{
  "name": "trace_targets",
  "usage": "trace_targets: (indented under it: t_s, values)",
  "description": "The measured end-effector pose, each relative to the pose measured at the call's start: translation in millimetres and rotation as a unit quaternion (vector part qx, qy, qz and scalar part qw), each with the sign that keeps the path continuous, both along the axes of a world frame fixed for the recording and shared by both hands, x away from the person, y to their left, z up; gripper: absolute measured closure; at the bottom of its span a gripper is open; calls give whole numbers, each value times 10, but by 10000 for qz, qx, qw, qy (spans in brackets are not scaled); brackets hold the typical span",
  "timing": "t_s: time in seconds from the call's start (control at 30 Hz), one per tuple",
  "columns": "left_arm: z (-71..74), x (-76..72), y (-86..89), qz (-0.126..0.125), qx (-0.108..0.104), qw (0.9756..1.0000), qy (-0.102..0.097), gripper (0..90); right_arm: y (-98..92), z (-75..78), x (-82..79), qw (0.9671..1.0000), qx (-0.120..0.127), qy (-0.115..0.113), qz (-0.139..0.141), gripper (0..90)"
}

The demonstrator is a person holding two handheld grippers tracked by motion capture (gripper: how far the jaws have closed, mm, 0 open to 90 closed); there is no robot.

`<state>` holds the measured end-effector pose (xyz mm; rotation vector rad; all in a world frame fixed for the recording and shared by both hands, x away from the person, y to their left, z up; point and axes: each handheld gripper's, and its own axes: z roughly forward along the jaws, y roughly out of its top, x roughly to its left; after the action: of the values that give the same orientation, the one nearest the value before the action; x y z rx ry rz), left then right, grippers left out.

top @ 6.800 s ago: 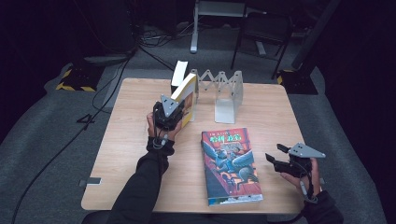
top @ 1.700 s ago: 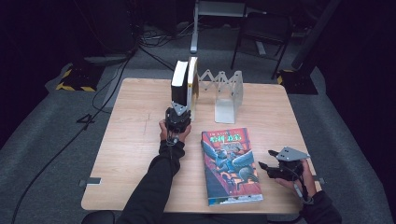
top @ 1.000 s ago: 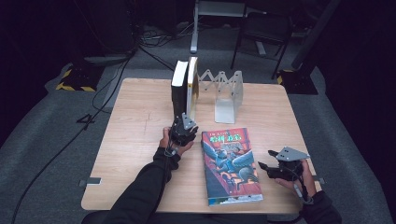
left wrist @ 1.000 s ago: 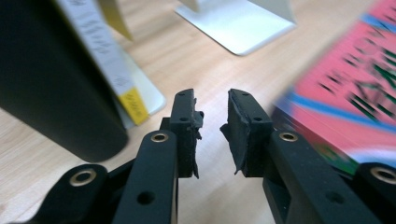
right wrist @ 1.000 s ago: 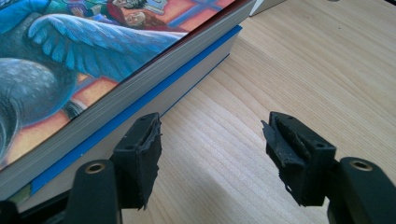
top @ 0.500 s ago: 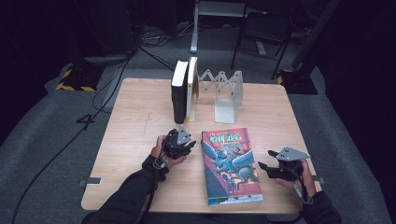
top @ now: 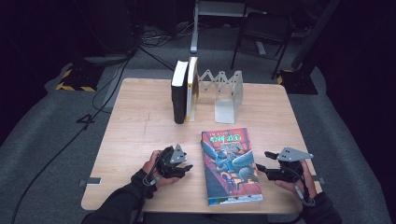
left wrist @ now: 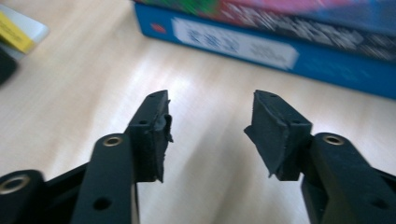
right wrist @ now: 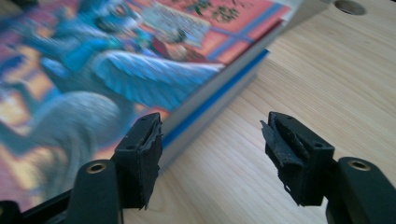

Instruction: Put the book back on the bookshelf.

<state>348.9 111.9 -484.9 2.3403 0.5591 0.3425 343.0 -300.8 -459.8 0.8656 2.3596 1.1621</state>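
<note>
Colourful book [top: 231,167] lies flat, cover up, near the front edge of the table [top: 135,135], right of centre, its long sides running front to back. Left gripper [top: 186,168] sits low over the table just off the book's left side, jaws pointing at it; jaws have just been opening and now stand spread with nothing between them. In the left gripper view, left gripper [left wrist: 208,126] shows bare wood between the pads, with the blue spine of the colourful book [left wrist: 261,44] just ahead, not touching. Right gripper [top: 261,167] is at the book's right side near the front right corner of the table, jaws apart and aimed at the book's edge. In the right gripper view, right gripper [right wrist: 212,140] has one pad just over the cover's edge and the other over bare wood; the colourful book [right wrist: 116,70] is not pinched, and contact with the near pad can't be told. Farther back, near the rear edge, a black book [top: 179,95] and a yellow-edged book [top: 191,88] stand upright side by side, touching. Right of them stands a metal folding bookend rack [top: 224,93], extended zigzag, its front plate facing the front edge.
</note>
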Motion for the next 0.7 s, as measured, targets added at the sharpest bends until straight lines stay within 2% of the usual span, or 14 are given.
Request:
trace_targets:
  t_s: [0.13,0.2,0.27,0.37,0.53,0.57,0.7]
  values:
    - [-34,-75,29,-102,93,9999,83,432,36,49,-29,10000,61,26,73,365]
    - [-38,-139,48,-94,22,9998,152,419,94,81,-66,9998,16,47,215,360]
    - [-35,-205,61,-32,-79,9997,230,396,142,107,-103,9991,82,85,405,347]
    - [-46,-337,59,-155,-58,9994,297,379,210,125,-146,9985,127,211,490,337]
    - [-55,-500,72,-326,-68,9987,382,362,345,112,-214,9964,-22,456,715,321]
    - [-60,-549,85,-379,42,9985,396,355,361,106,-221,9961,-49,500,728,314]
    - [-67,-588,118,-381,64,9984,420,315,398,76,-250,9957,-147,600,691,307]
